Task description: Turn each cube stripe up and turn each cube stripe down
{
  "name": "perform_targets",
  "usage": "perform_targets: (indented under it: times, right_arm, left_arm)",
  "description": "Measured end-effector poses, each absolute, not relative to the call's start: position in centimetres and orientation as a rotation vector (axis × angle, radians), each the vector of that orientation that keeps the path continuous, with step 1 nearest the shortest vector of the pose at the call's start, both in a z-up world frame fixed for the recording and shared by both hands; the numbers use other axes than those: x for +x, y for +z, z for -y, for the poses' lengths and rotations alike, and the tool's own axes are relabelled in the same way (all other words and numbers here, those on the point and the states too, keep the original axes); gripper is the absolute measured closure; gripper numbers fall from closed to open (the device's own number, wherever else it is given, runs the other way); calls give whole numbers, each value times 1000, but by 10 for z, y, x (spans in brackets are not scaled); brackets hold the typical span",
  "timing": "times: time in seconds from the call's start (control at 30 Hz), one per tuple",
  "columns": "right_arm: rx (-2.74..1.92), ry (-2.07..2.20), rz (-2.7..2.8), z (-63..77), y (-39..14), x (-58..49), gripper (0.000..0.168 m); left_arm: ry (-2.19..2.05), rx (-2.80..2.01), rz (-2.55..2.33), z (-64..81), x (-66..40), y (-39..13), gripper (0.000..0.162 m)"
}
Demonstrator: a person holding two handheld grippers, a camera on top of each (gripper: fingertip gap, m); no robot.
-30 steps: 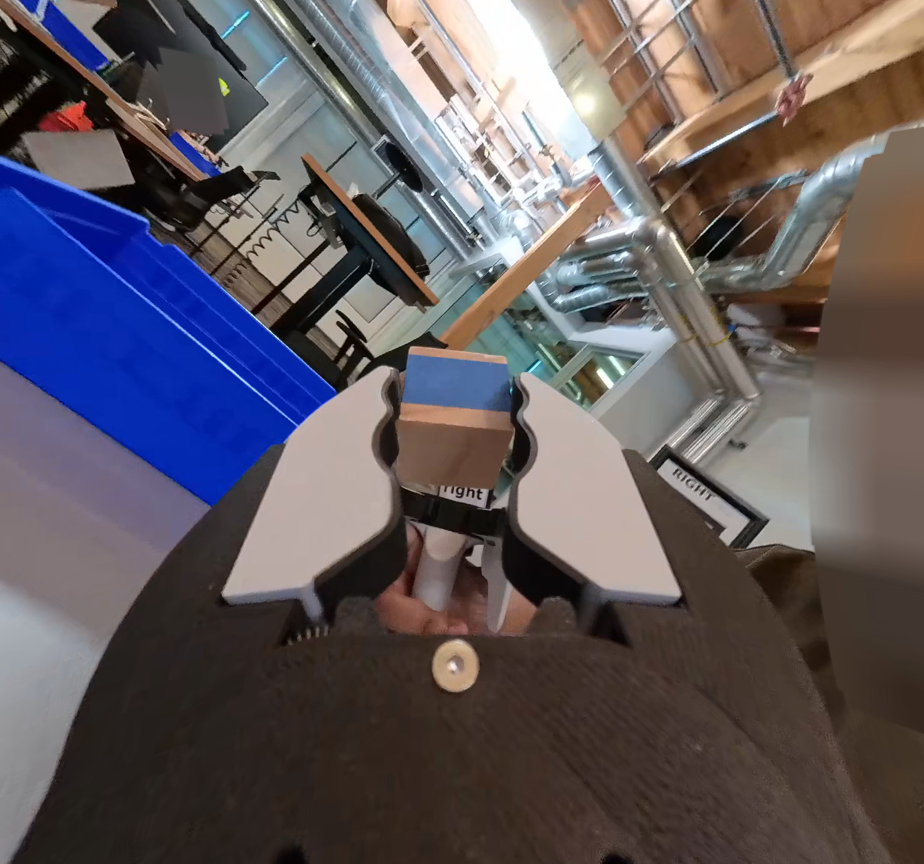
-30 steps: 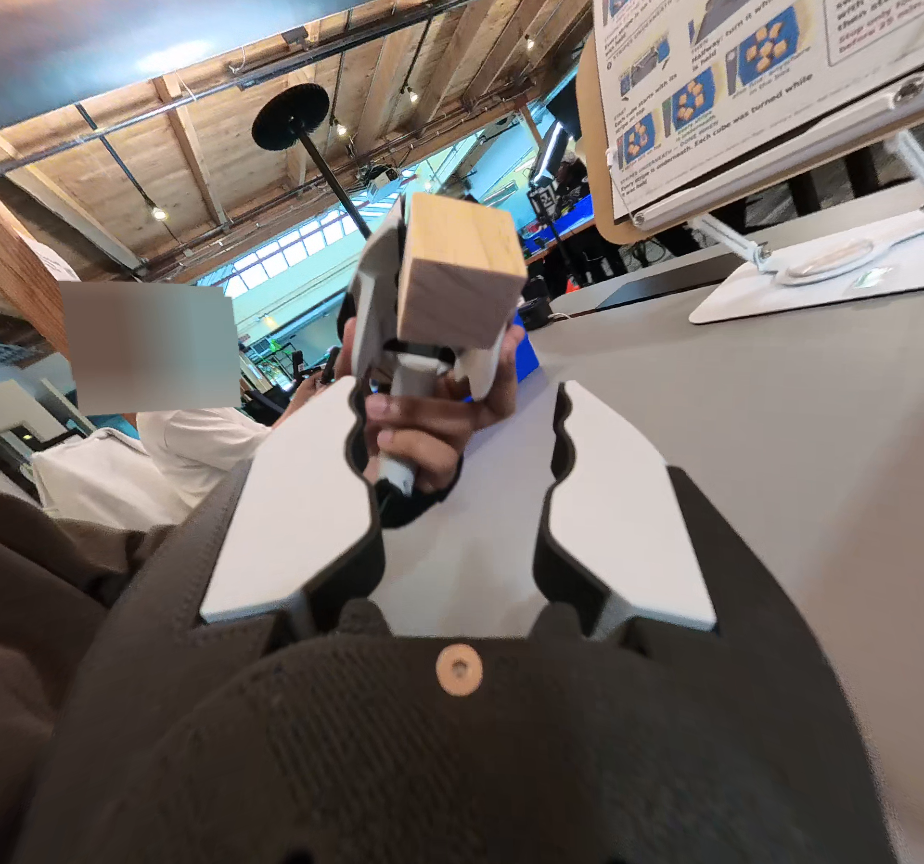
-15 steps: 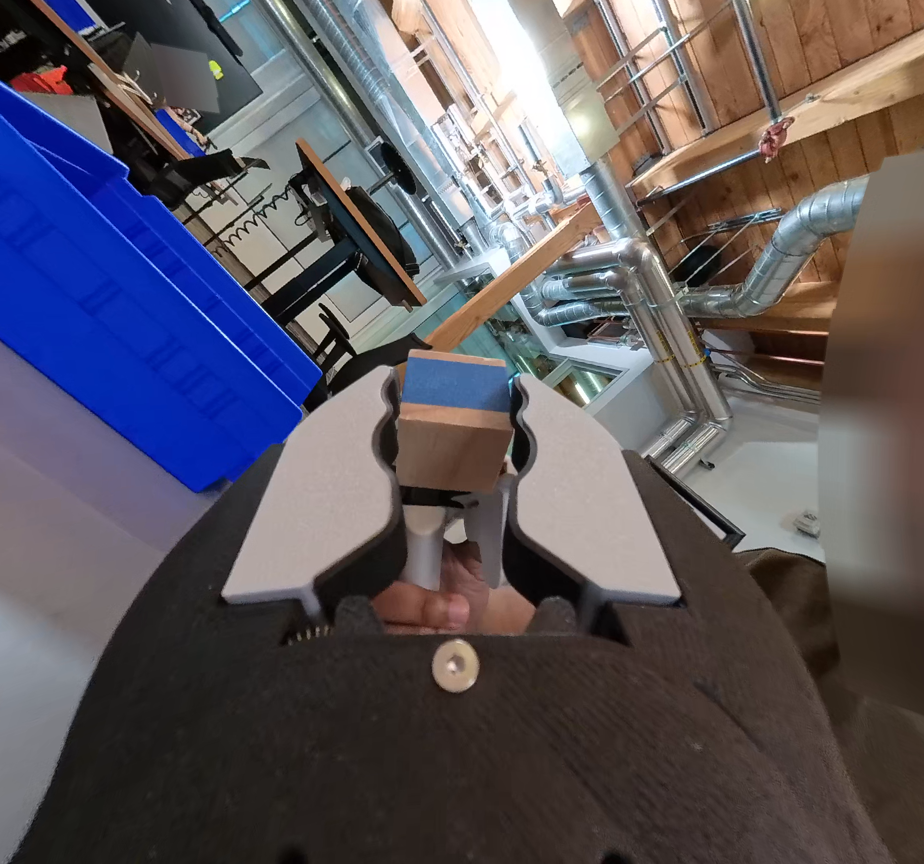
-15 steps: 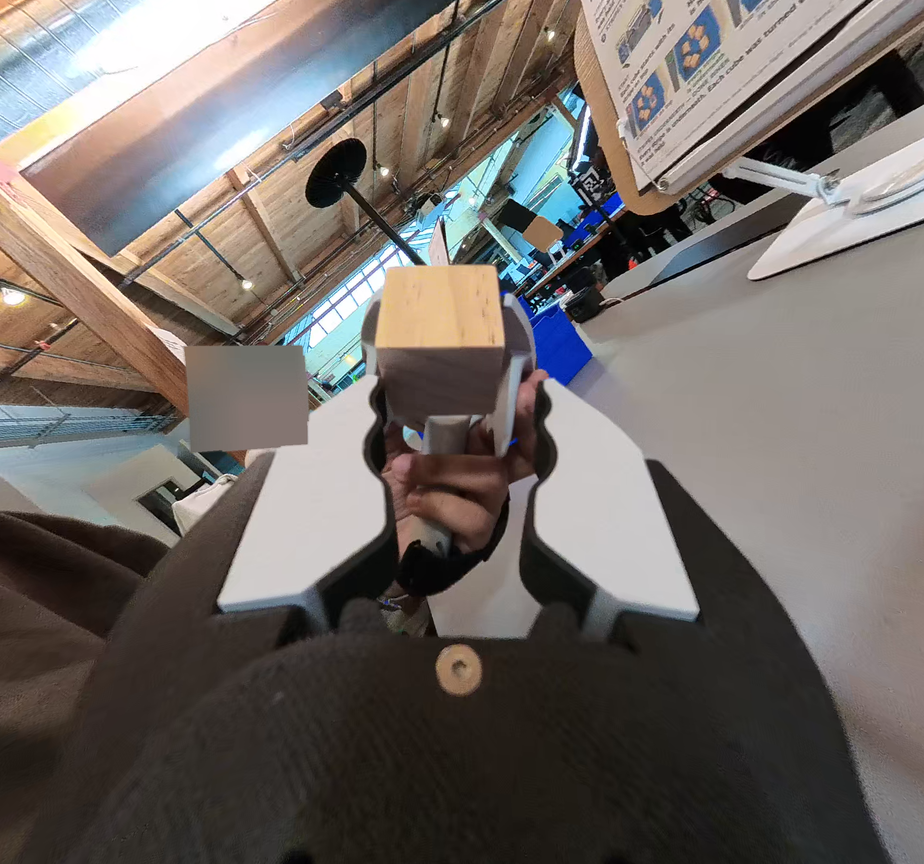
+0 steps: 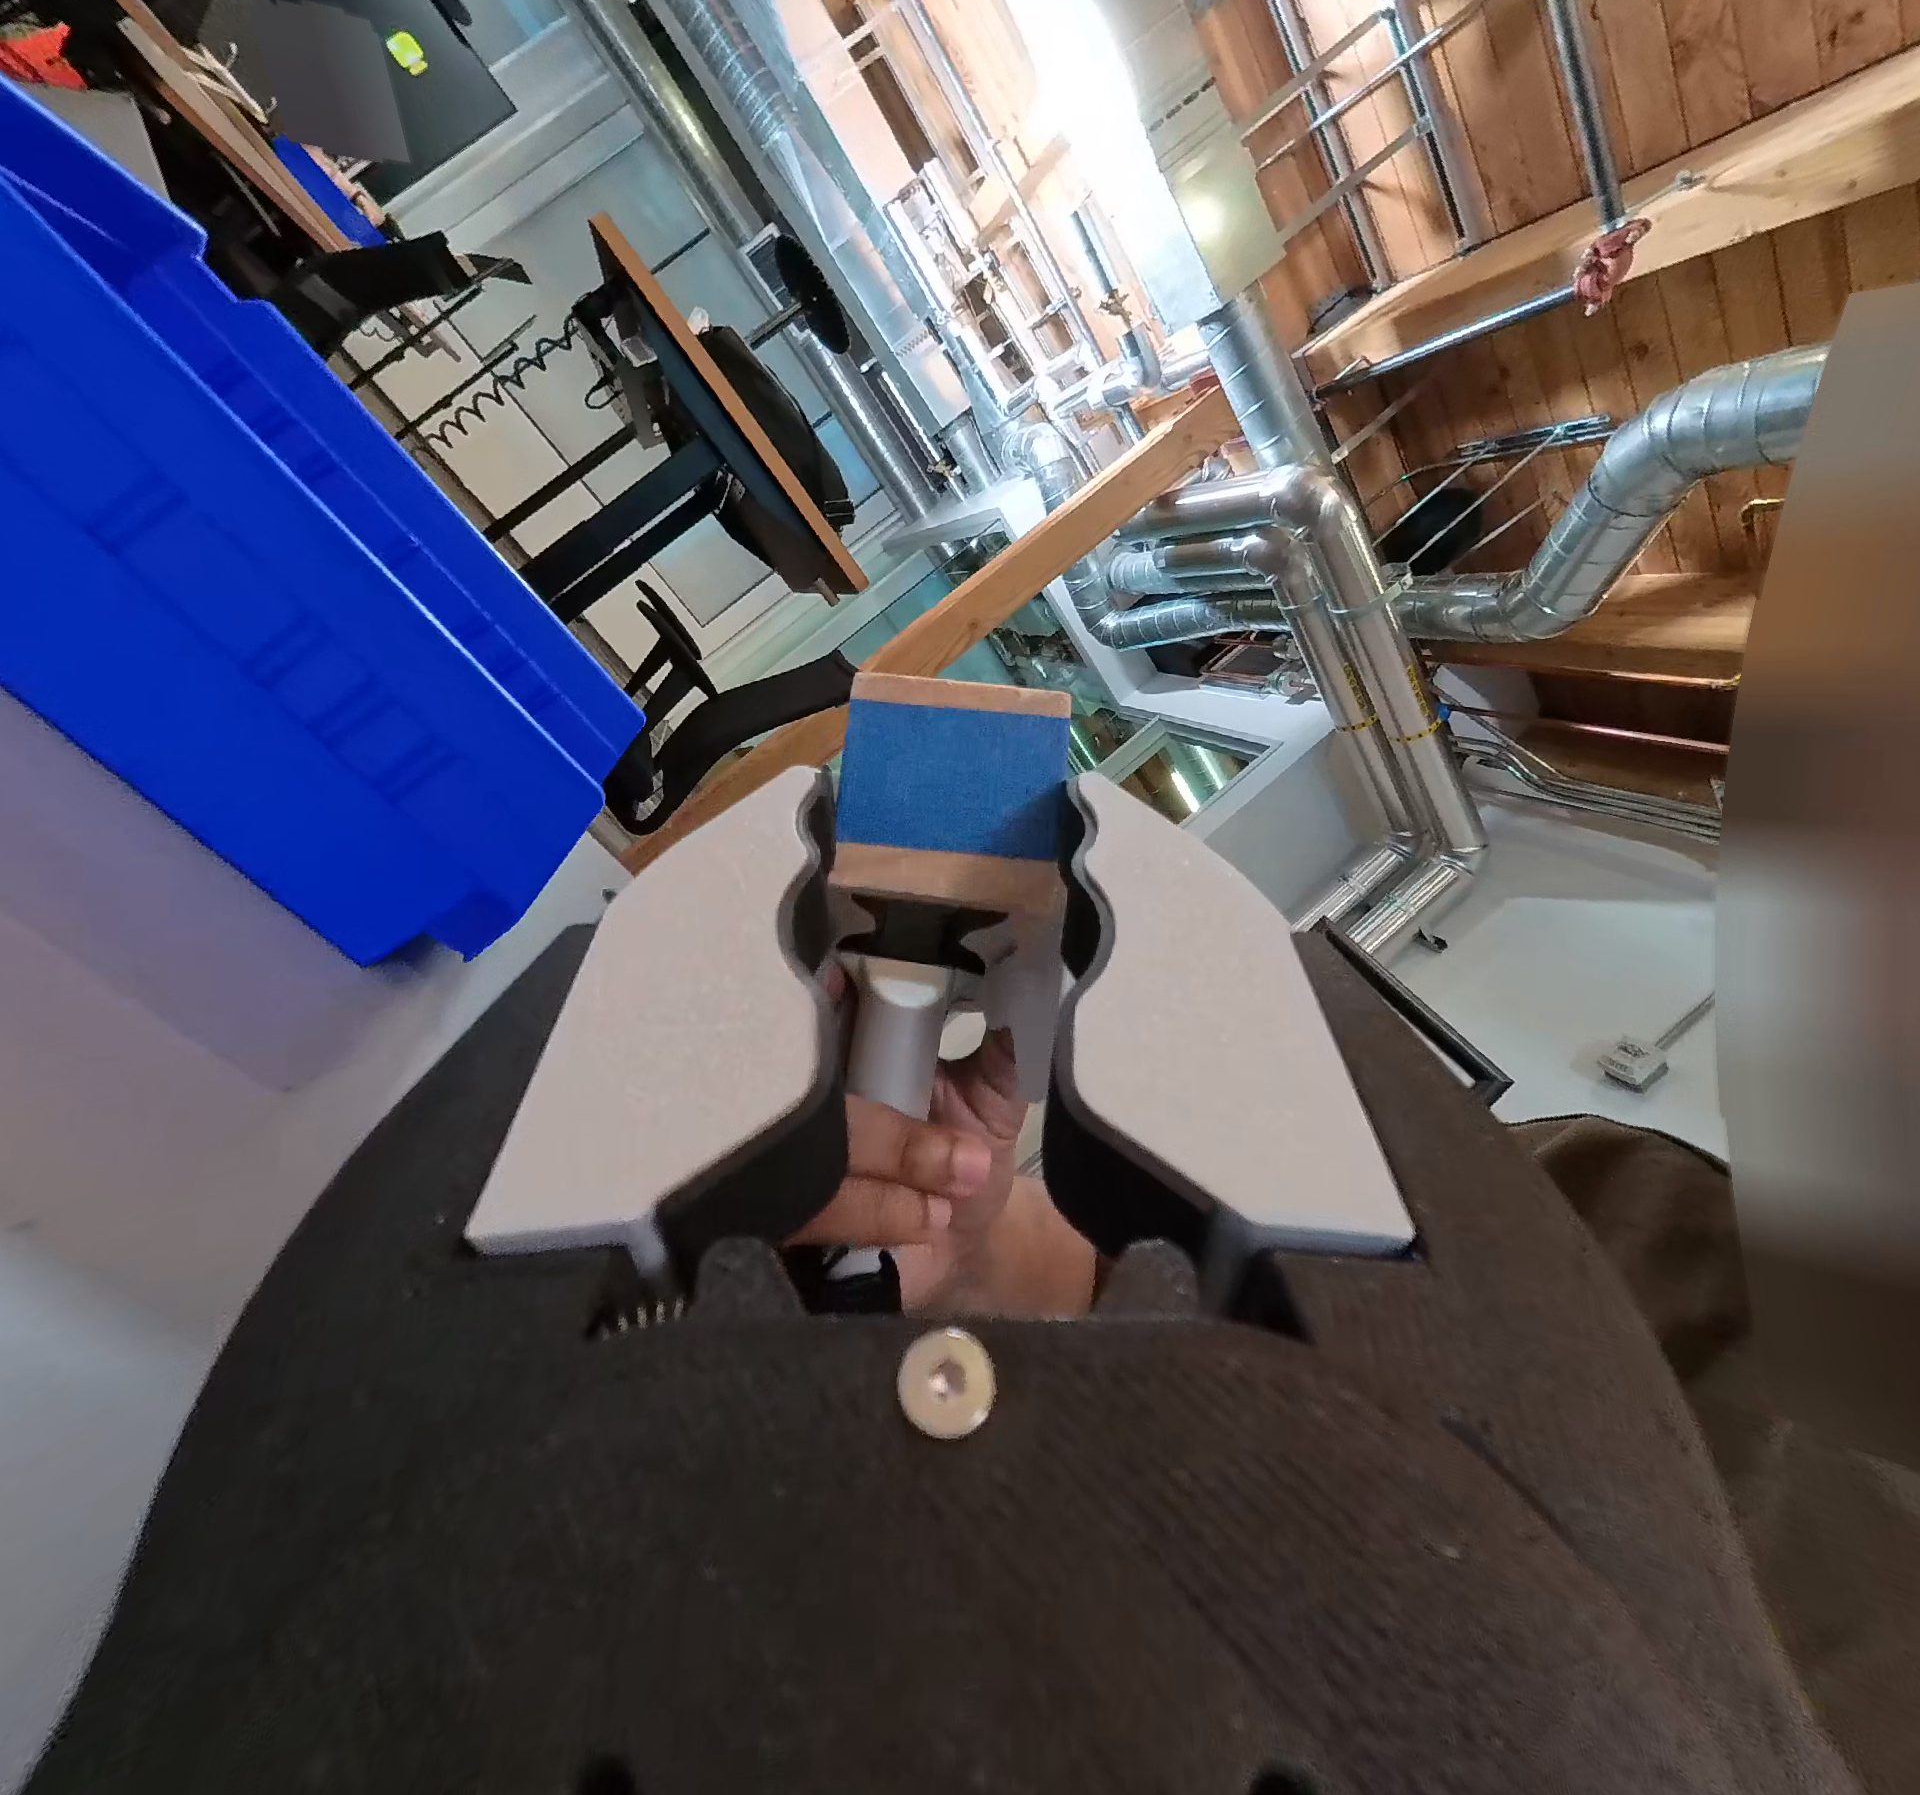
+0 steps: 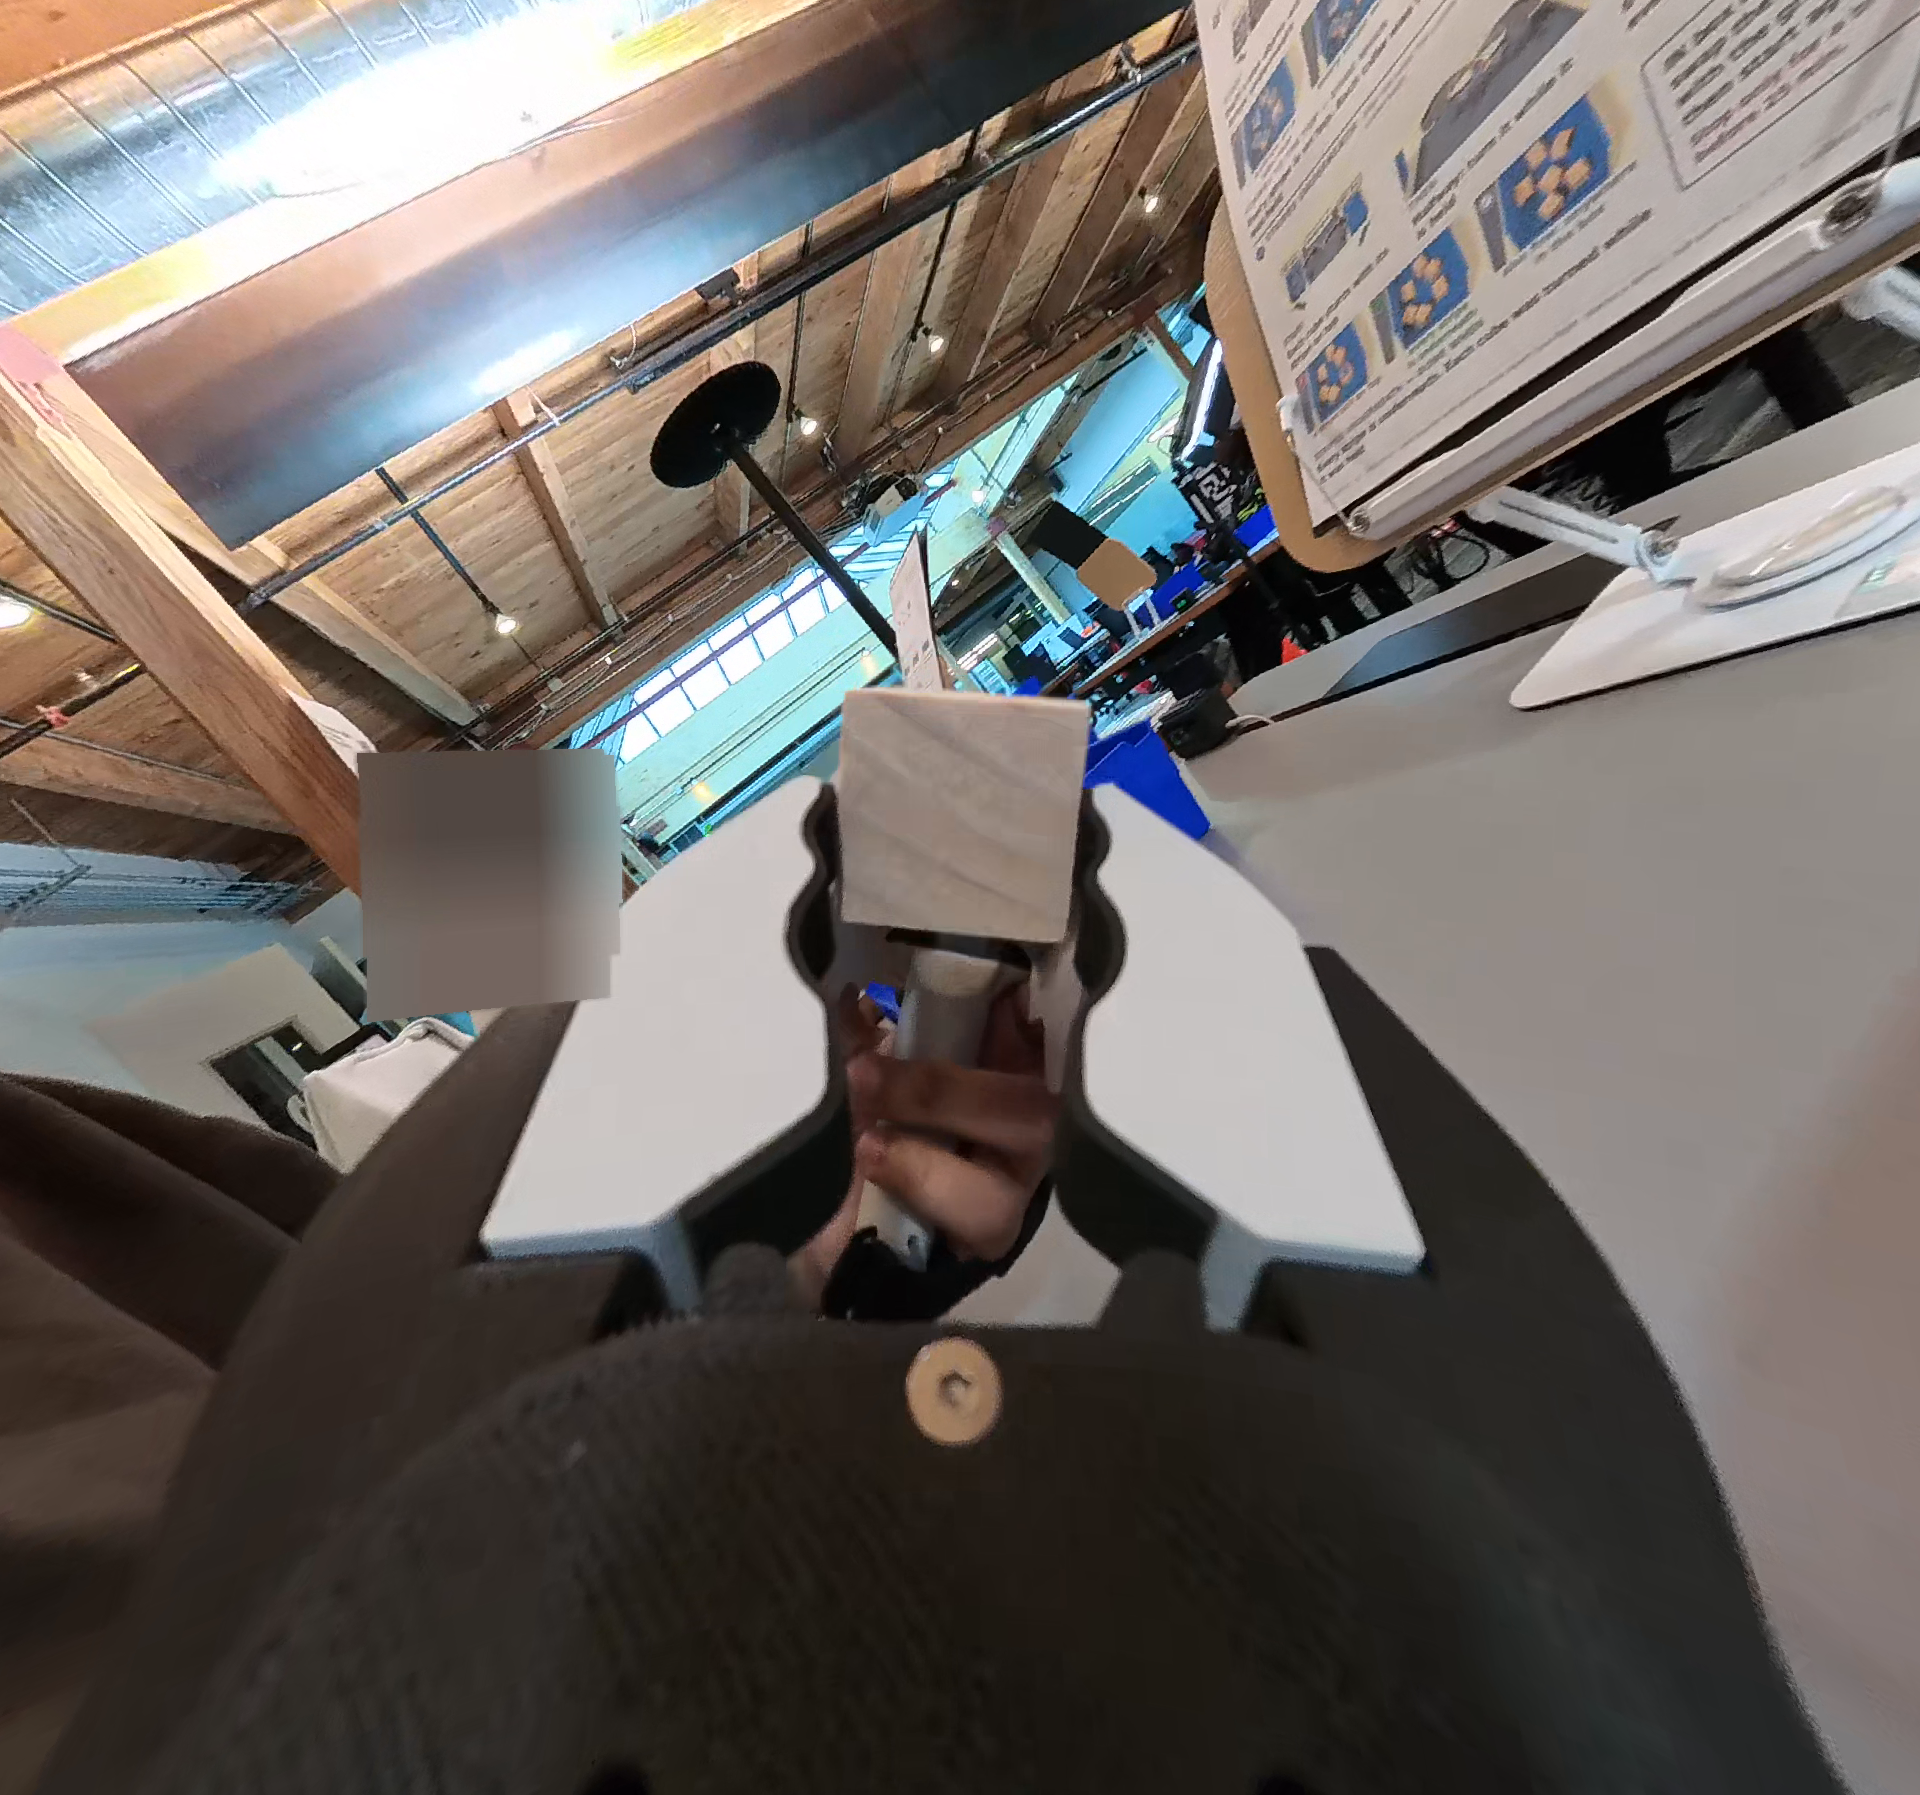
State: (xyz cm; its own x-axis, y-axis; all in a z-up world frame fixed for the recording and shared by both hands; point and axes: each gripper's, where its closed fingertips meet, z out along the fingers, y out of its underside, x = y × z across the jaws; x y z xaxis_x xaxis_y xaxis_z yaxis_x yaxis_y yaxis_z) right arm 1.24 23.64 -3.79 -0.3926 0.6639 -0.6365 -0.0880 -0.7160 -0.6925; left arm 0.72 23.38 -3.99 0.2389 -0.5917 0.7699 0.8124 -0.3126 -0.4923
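Observation:
One wooden cube is held in the air between both grippers. In the left wrist view the cube (image 5: 951, 779) shows a face with a broad blue stripe, and my left gripper (image 5: 948, 841) is shut on its two sides. The right gripper's dark fingers (image 5: 914, 935) and a hand (image 5: 935, 1195) show just behind the cube. In the right wrist view the same cube (image 6: 961, 810) shows a plain pale wood face. My right gripper (image 6: 956, 852) has both pads against its sides.
A large blue bin (image 5: 239, 550) stands at the left on the grey table (image 6: 1558, 914). An instruction sheet (image 6: 1538, 135) on a white stand (image 6: 1714, 602) is at the far right. A person's brown sleeve (image 6: 125, 1226) is at the lower left.
My right gripper moved up to the cube held by the left gripper and closed its jaws onto it. The left gripper kept its grip and tilted the striped face more towards its camera.

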Motion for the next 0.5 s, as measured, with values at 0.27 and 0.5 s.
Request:
perform_targets:
  times: [0.27, 0.5]
  right_arm:
    - [-1397, 2181, 725, -251, -39, 17, 124]
    - [-1410, 2176, 698, -258, -31, 16, 124]
  left_arm:
    - [-1417, -1327, 223, -238, 19, -53, 121]
    - [-1434, -1295, 259, -238, 10, -53, 108]
